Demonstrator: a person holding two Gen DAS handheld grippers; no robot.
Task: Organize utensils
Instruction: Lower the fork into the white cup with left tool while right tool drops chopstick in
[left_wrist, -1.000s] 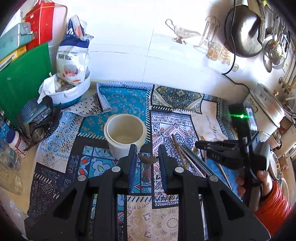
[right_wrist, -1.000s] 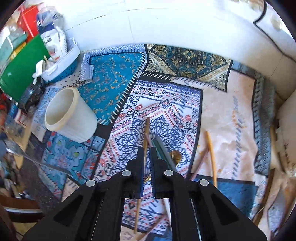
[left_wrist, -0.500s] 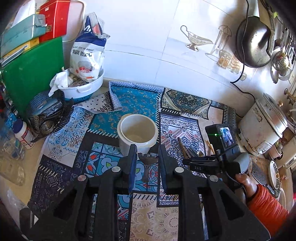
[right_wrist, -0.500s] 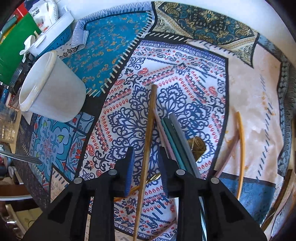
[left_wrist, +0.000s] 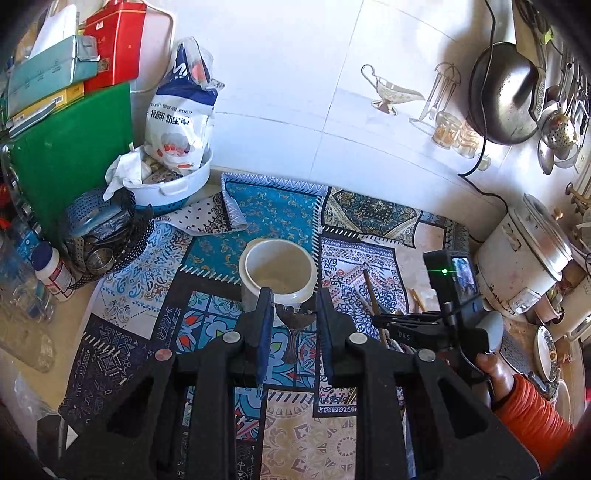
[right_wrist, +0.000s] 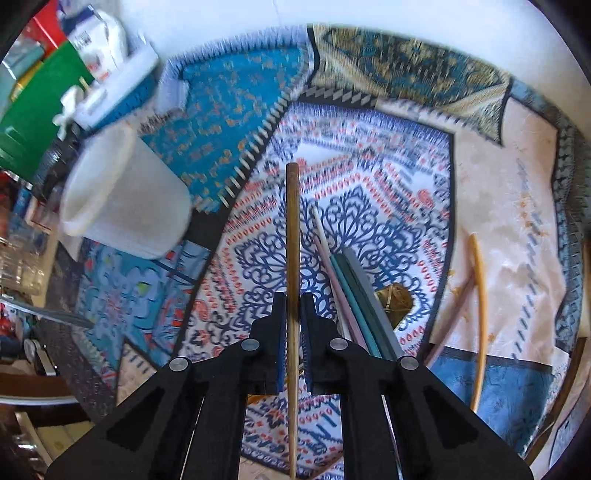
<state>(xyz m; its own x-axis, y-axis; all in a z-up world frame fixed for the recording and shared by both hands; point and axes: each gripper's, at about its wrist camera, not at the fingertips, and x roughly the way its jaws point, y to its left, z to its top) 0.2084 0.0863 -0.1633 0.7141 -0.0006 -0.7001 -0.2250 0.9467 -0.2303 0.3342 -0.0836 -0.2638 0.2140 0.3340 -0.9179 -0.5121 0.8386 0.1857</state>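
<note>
Running lengthwise between the jaws of the right gripper (right_wrist: 292, 295), a brown wooden chopstick (right_wrist: 292, 236) points straight ahead along the fingers; the pads sit close on either side of it, clamped or nearly so. Just right of it lies a bundle of pastel chopsticks (right_wrist: 352, 291), roughly parallel, and further right a curved yellow stick (right_wrist: 479, 295) on the patterned cloth (right_wrist: 369, 177). The left gripper (left_wrist: 294, 314) holds a metal spoon (left_wrist: 293, 325) crosswise by its bowl end, fingers spread on it. Beyond, directly ahead of the left fingers and up-left of the right ones, stands the white cup (left_wrist: 277, 269), upright and apparently empty, so the left gripper is nearer.
</note>
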